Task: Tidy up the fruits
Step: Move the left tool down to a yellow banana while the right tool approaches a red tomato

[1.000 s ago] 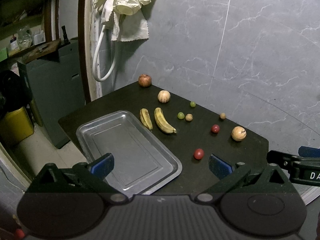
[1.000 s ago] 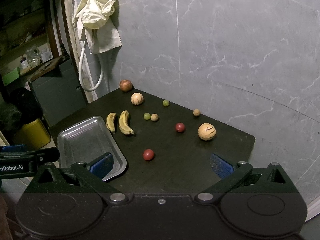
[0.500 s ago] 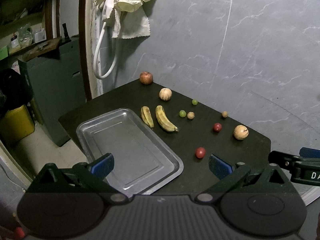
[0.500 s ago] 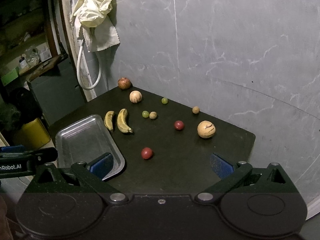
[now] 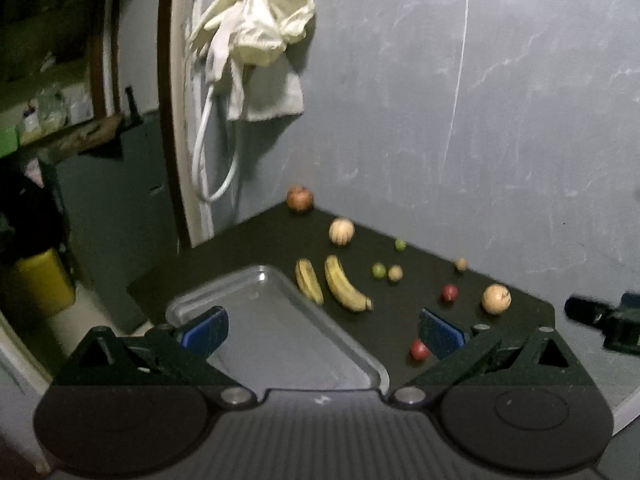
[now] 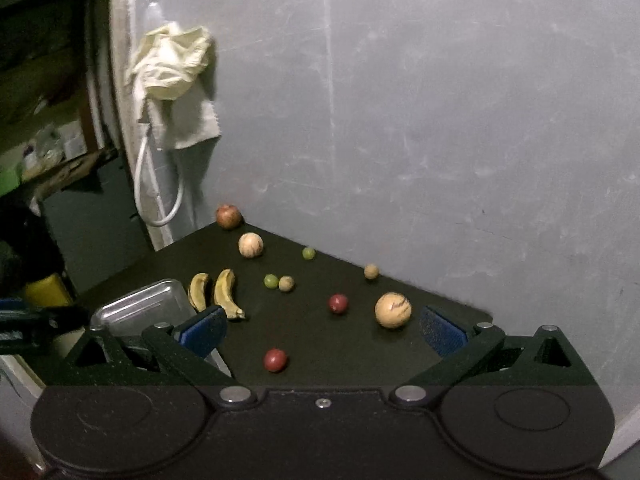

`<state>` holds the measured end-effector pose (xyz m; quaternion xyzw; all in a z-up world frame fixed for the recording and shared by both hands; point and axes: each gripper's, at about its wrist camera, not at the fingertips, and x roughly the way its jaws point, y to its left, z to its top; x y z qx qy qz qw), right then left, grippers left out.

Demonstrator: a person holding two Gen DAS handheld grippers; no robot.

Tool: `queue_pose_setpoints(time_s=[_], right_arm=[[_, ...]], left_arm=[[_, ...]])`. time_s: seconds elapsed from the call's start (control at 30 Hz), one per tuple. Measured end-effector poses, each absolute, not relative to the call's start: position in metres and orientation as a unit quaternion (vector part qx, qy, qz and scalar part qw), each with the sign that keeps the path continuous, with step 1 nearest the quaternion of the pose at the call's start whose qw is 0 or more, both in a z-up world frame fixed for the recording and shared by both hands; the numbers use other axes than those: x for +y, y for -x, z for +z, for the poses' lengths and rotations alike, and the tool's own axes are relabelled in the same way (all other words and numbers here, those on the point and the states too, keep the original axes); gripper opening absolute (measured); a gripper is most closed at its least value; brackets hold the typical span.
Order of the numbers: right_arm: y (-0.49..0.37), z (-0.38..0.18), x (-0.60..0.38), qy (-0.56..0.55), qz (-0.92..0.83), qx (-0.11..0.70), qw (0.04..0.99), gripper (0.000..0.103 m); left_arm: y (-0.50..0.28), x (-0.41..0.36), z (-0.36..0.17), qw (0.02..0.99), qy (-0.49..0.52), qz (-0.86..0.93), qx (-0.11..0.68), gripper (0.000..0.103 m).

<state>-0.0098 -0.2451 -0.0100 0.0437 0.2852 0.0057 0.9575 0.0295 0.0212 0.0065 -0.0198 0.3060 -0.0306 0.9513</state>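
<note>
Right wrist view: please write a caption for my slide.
Open right gripper faces scattered fruit and an empty metal tray on the dark table.

Open table (image 6: 320, 340) around the near red fruit (image 6: 275, 359) (wall (image 6: 440, 160) close behind); 2 bananas (image 5: 344, 289) flank the tray (image 5: 280, 332).

So the tray (image 5: 276, 328) sits on the table (image 5: 248, 240) at the near left, with two bananas (image 5: 344, 290) lying side by side just off its right edge. Behind them, two round fruits (image 5: 341, 231) line up toward the wall corner. The smaller fruits (image 6: 338, 304) are scattered further right, well apart.
</note>
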Motion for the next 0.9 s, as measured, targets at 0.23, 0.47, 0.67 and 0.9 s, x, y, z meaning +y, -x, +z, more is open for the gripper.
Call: queue_pose_setpoints(time_s=[0.23,0.47,0.67,0.9], right_arm=[[0.001,-0.005,-0.239,-0.081,0.021,0.248,0.965,0.103],[-0.037,-0.030,-0.223,-0.118,0.064,0.329,0.935,0.103],[-0.057,-0.041,-0.195,-0.086,0.041,0.337,0.937,0.103],[-0.083,-0.071,-0.180,-0.072,-0.009,0.389,0.918,0.103]], left_arm=[[-0.071,0.058,0.005,0.938,0.101,-0.062,0.327,0.103],[-0.126,0.069,-0.013,0.937,0.064,-0.036,0.343,0.103],[-0.181,0.077,-0.037,0.931,0.053,-0.063,0.356,0.103],[-0.248,0.079,-0.084,0.913,0.069,-0.097,0.391,0.103]])
